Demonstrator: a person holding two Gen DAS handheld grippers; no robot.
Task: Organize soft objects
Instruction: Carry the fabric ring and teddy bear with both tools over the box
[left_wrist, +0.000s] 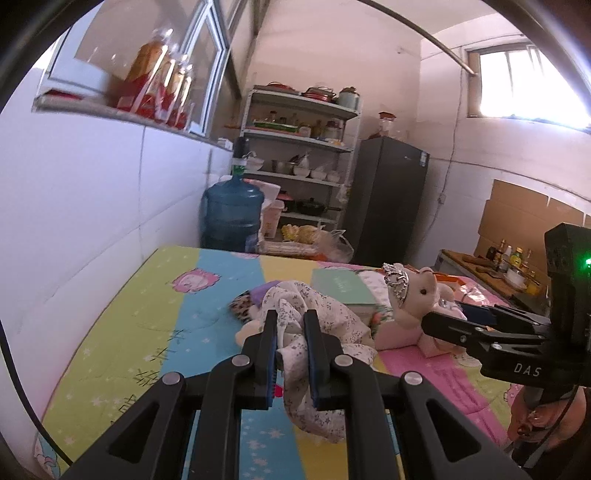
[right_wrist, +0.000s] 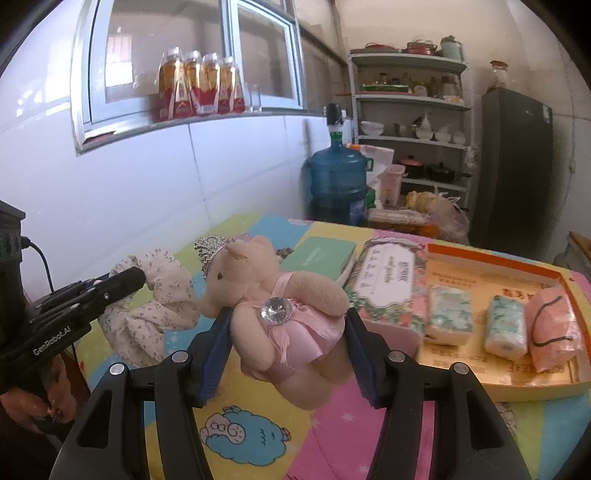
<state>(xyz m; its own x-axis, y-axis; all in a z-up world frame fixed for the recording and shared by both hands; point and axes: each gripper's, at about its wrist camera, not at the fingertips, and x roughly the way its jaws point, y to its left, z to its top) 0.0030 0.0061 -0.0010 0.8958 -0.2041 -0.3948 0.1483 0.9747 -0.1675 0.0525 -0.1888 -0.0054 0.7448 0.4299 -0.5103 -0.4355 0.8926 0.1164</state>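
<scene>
Bright striped bedding (left_wrist: 147, 314) lies under your left gripper (left_wrist: 291, 332), whose jaws pinch the flowery cloth (left_wrist: 325, 314); lift it clear so it won't drag. Its tail hides below.

Your right gripper (right_wrist: 288, 332) squeezes the pink-dressed plush toy (right_wrist: 280, 306). Hold it steady toward the orange tray (right_wrist: 554, 387). Its feet are hidden.

Bare mat (right_wrist: 236, 435) near edge, tray (right_wrist: 554, 384) blocks right, boxes (right_wrist: 321, 254) behind

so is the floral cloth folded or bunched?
Bunched: the floral cloth hangs crumpled from the shut left gripper, no flat folds visible.
</scene>
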